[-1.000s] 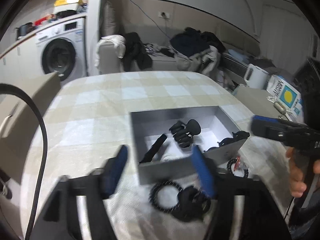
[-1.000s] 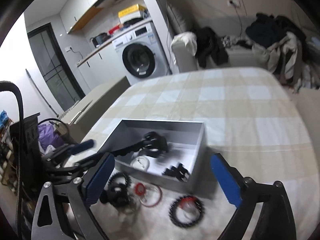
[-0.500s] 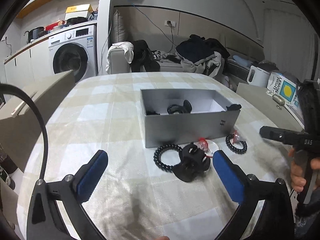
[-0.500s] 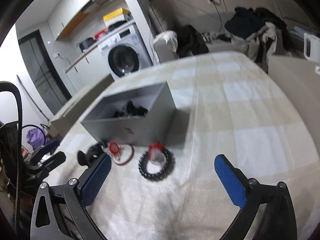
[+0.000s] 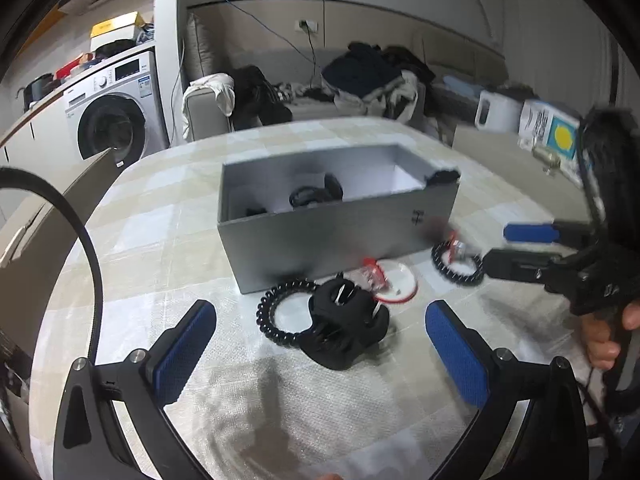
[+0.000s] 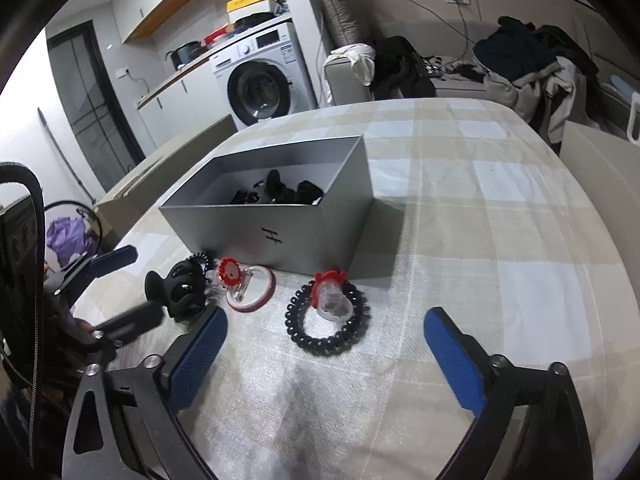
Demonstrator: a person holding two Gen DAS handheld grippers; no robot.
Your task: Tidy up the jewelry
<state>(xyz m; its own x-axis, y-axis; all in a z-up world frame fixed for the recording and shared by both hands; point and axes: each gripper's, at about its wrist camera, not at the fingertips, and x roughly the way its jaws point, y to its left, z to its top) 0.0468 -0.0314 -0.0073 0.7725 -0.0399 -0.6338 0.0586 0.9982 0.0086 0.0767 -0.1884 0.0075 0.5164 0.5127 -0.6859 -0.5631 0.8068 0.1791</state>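
Jewelry lies on the checked table (image 6: 500,208) before a grey box (image 6: 280,228): black claw clip (image 5: 346,326) on a coil band (image 5: 280,314), red-rimmed disc (image 6: 252,288), beaded bracelet (image 6: 326,320) with a red clip. More dark pieces inside the box. Left gripper (image 5: 320,344) spread wide, empty, facing the claw clip. Right gripper (image 6: 324,354) released, jaws just narrowing slightly, nothing between, facing the bracelet.

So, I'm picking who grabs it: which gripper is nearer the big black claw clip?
Left. The left gripper faces the black claw clip, which lies just ahead between its open jaws. The right gripper sits off to the clip's side, facing the beaded bracelet.
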